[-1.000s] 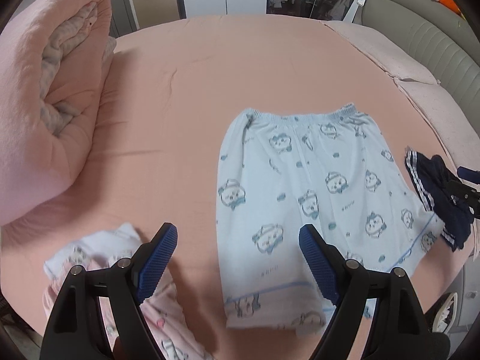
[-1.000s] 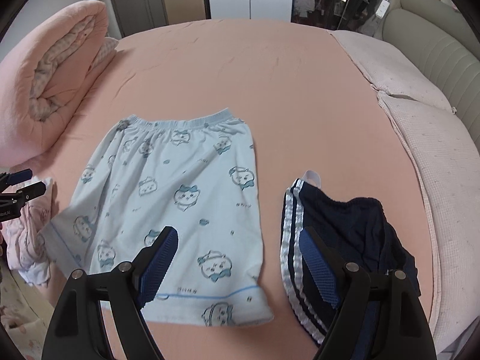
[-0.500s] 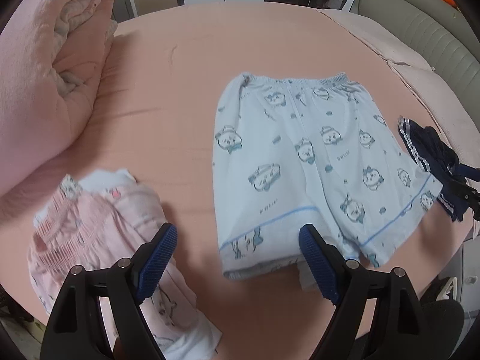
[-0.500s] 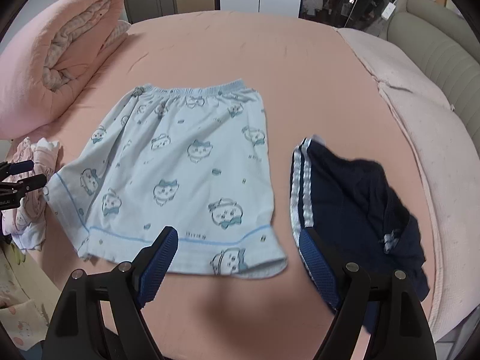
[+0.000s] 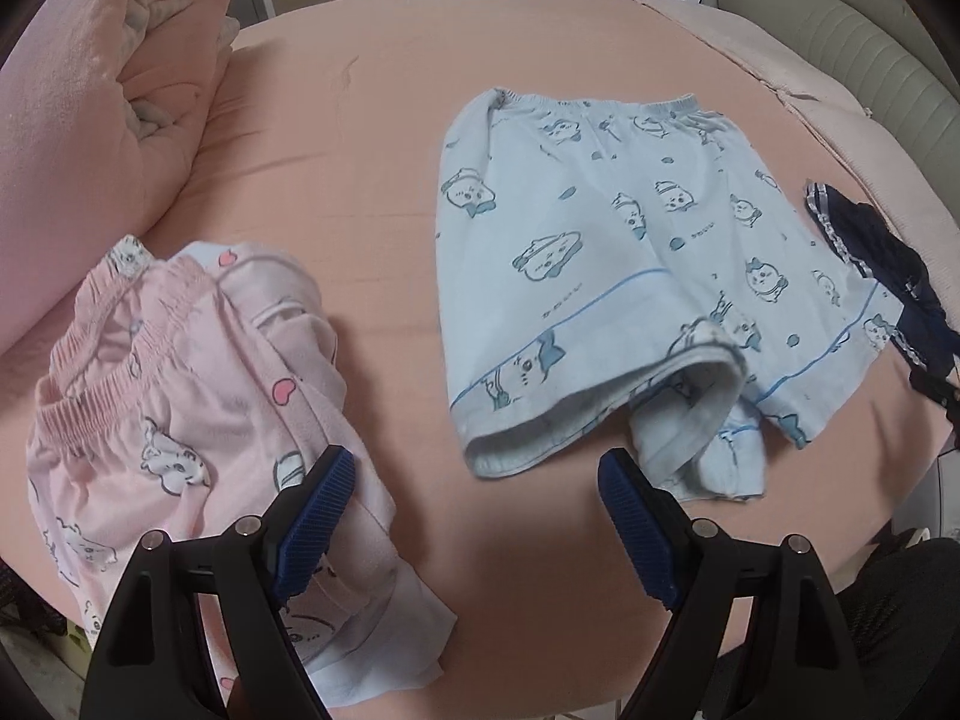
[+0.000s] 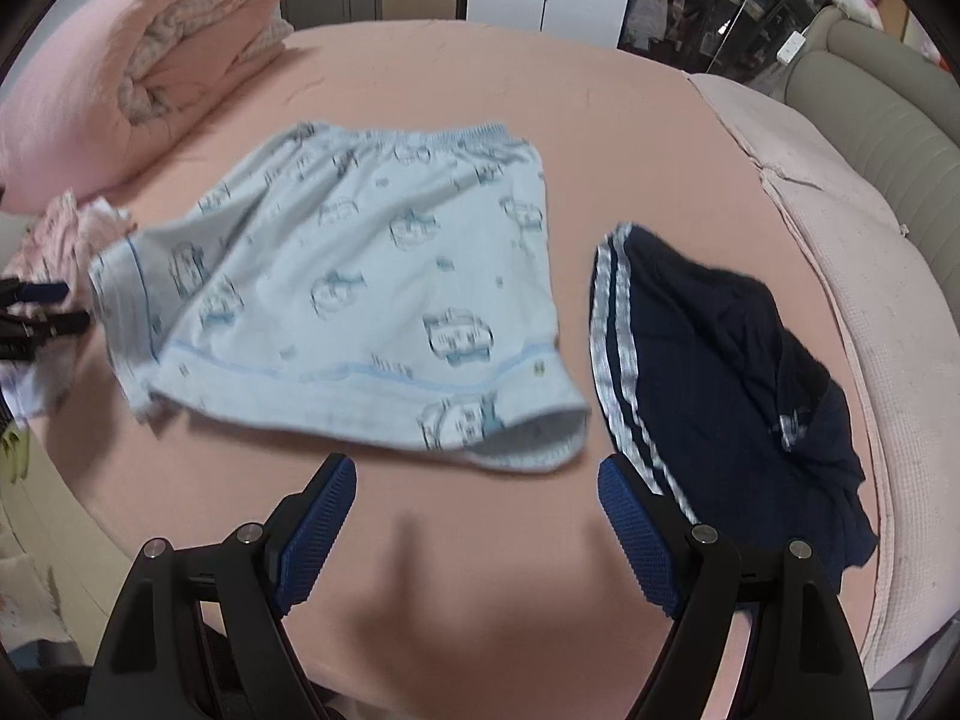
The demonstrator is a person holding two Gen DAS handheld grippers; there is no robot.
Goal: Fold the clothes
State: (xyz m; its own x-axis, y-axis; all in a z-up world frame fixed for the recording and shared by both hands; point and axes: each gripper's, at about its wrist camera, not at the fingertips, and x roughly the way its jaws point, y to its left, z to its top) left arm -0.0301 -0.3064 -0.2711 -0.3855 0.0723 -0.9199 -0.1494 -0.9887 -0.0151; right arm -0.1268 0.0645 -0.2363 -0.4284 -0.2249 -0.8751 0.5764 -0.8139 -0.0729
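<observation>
Left wrist view showed the left gripper [image 5: 471, 516] spread wide and empty, lower and nearer the bed's [image 5: 372, 192] front edge than a second earlier. The light blue shorts [image 5: 606, 276] lay flat ahead of it, their near leg hem just beyond the right-hand pad; the pink shorts [image 5: 180, 408] were bunched under and beside the left-hand pad.

Right wrist view showed the right gripper [image 6: 474, 516] likewise released and empty, also come down and closer. The blue shorts' other leg opening [image 6: 528, 438] sat just ahead between its pads, the navy shorts [image 6: 720, 360] beside the right-hand pad. Both claws seemed lined up to pinch the hem corners for a first fold.
</observation>
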